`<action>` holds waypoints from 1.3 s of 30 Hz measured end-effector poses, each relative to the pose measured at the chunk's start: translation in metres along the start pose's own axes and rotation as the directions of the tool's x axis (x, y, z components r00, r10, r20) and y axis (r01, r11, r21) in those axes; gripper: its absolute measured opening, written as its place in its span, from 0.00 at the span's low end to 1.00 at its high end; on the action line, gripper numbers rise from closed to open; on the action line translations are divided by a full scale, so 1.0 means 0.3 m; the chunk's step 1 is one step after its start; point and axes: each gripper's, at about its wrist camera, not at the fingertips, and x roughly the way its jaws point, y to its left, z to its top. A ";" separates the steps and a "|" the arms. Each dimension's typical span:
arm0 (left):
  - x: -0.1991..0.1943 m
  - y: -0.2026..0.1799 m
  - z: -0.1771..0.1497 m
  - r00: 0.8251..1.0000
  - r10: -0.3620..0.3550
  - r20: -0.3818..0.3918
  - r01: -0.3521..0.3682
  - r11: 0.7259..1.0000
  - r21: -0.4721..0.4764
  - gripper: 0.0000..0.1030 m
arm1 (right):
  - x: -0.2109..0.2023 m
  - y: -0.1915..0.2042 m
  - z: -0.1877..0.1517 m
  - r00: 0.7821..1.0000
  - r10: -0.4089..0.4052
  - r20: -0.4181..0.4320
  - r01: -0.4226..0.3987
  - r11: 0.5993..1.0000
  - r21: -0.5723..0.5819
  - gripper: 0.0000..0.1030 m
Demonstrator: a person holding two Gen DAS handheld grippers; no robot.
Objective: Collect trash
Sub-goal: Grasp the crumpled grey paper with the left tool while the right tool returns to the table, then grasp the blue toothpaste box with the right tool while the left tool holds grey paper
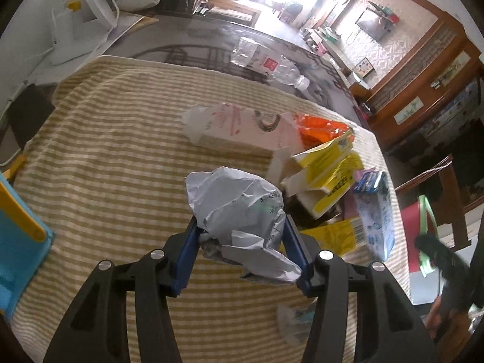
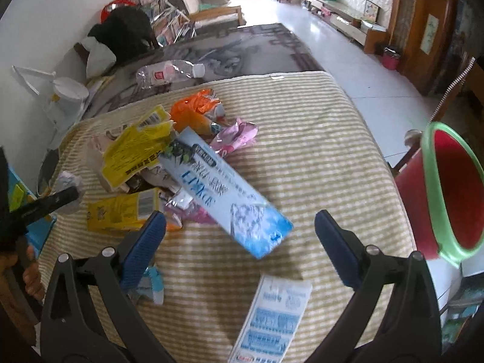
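Observation:
My left gripper [image 1: 240,230] is shut on a crumpled grey-white paper wrapper [image 1: 239,208], held above the striped cloth [image 1: 121,151]. The same wrapper shows at the far left of the right wrist view [image 2: 68,183]. My right gripper [image 2: 240,233] is open and empty above the cloth, just in front of a long blue-and-white carton [image 2: 224,193]. A trash pile lies beyond: yellow packaging [image 2: 133,154], an orange bag [image 2: 193,112], a pink wrapper [image 2: 236,136]. A red bucket with a green rim [image 2: 447,193] stands at the right table edge.
A clear plastic bottle [image 2: 169,72] lies on the dark table beyond the cloth. A white-blue sachet [image 2: 272,317] and a small blue scrap [image 2: 151,284] lie near my right gripper. A blue-and-yellow object [image 1: 18,230] sits at the left. A white lamp [image 1: 78,15] stands far left.

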 end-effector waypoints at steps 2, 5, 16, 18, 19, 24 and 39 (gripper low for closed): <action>0.003 0.019 -0.008 1.000 0.015 -0.010 -0.015 1.000 0.008 0.50 | 0.036 0.005 0.021 0.999 0.019 -0.030 -0.020 1.000 -0.020 0.94; 0.008 0.037 -0.019 0.999 0.042 -0.018 -0.042 0.999 0.016 0.56 | 0.101 0.016 0.051 0.997 0.012 -0.081 -0.018 0.997 -0.075 0.94; 0.061 0.079 -0.044 0.996 0.076 -0.049 -0.076 0.997 -0.007 0.48 | 0.204 0.004 0.071 0.990 0.021 -0.141 -0.033 0.996 -0.084 0.55; 0.024 0.077 -0.035 0.996 0.087 0.006 -0.087 0.996 -0.015 0.48 | 0.156 0.011 0.080 0.995 0.024 -0.093 -0.032 0.996 -0.087 0.51; 0.008 0.075 -0.030 0.996 0.086 0.024 -0.086 0.996 -0.019 0.47 | 0.114 0.017 0.088 0.998 0.033 -0.055 -0.038 0.996 -0.086 0.51; -0.075 0.000 -0.006 0.991 0.060 0.116 -0.060 0.998 0.001 0.47 | -0.051 0.047 0.103 0.995 0.057 0.086 -0.051 0.997 -0.065 0.50; -0.295 -0.308 0.100 0.949 0.011 0.316 -0.088 0.969 0.231 0.48 | -0.339 0.074 0.113 0.939 0.109 0.325 -0.114 0.993 -0.004 0.50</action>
